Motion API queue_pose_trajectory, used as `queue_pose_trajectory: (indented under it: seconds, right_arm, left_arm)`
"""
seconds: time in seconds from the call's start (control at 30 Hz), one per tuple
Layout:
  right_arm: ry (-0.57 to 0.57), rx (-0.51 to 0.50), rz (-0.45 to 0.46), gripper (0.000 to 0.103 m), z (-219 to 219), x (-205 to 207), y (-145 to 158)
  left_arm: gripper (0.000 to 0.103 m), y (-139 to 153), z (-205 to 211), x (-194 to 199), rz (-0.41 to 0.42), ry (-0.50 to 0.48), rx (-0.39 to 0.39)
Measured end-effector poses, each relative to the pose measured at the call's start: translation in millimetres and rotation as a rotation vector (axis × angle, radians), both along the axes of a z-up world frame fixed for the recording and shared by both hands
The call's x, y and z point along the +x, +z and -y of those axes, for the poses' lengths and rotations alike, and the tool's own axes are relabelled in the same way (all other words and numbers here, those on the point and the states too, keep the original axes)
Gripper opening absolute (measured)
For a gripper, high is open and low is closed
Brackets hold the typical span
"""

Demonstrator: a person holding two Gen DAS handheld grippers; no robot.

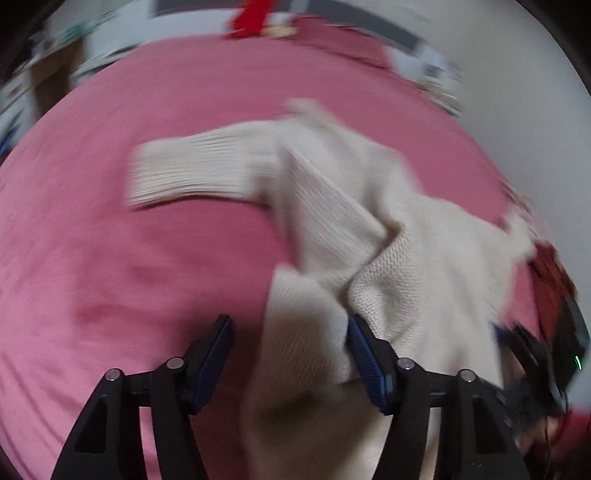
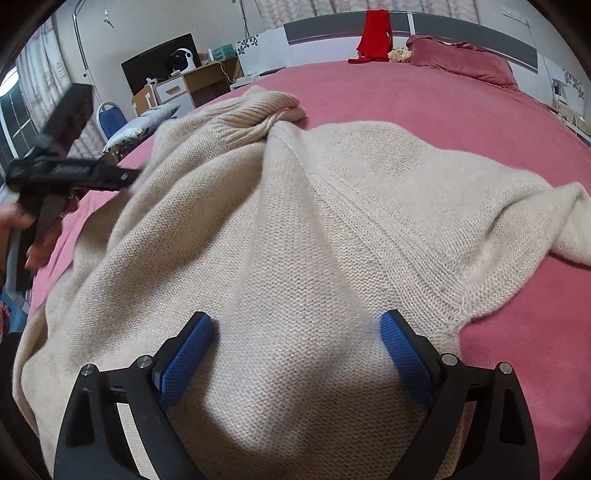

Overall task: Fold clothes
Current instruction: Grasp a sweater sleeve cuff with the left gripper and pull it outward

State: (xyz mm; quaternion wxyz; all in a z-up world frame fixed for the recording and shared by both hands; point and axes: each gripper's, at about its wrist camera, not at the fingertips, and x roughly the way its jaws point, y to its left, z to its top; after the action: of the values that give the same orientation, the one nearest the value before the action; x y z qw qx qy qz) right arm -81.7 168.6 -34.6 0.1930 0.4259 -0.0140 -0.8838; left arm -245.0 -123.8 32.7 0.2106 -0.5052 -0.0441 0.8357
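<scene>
A cream knitted sweater lies crumpled on the pink bed, its ribbed collar bunched at the far side. My right gripper hovers open just over the sweater's body, with nothing pinched between its blue pads. In the blurred left wrist view, a fold of the sweater hangs between the jaws of my left gripper. The fold rests against the right pad, and pink sheet shows beside the left pad, so this gripper is open. One ribbed sleeve stretches out to the left.
A red garment and a dark pink pillow lie by the headboard. Beyond the bed's left side stand a desk, a blue chair and a window. A hand holds the left gripper there.
</scene>
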Motion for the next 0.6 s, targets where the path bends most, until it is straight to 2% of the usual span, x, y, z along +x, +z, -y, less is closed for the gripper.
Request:
queue_pose_trajectory:
  seconds: [0.07,0.13,0.17,0.27,0.37,0.43,0.5,0.6]
  right_arm:
    - [0.001,-0.007,0.000,0.094,-1,-1,0]
    - [0.001,-0.014,0.000,0.094,-2,-2,-1]
    - [0.002,-0.018,0.000,0.094,-3,-2,-1]
    - [0.004,-0.038,-0.001,0.094,-8,-2,-1]
    - [0.004,-0.053,-0.001,0.094,-9,-3,-3]
    - [0.004,-0.061,-0.001,0.094,-10,-3,-3]
    - [0.006,-0.068,-0.001,0.094,-10,-4,-4]
    - [0.007,-0.085,0.000,0.095,-11,-6,-4]
  left_arm:
    - [0.062,5,-29,20,-0.015,-0.133,0.056]
    - [0.063,10,-54,39,-0.060,-0.253,0.003]
    - [0.063,11,-62,43,-0.099,-0.272,-0.066]
    - [0.063,22,-50,32,-0.174,-0.133,-0.169]
    - [0.063,32,-5,-11,-0.150,0.173,-0.197]
    - [0.062,33,22,-37,-0.112,0.316,-0.199]
    - [0.062,31,42,-64,-0.067,0.425,-0.206]
    - [0.062,21,50,-95,-0.002,0.444,-0.294]
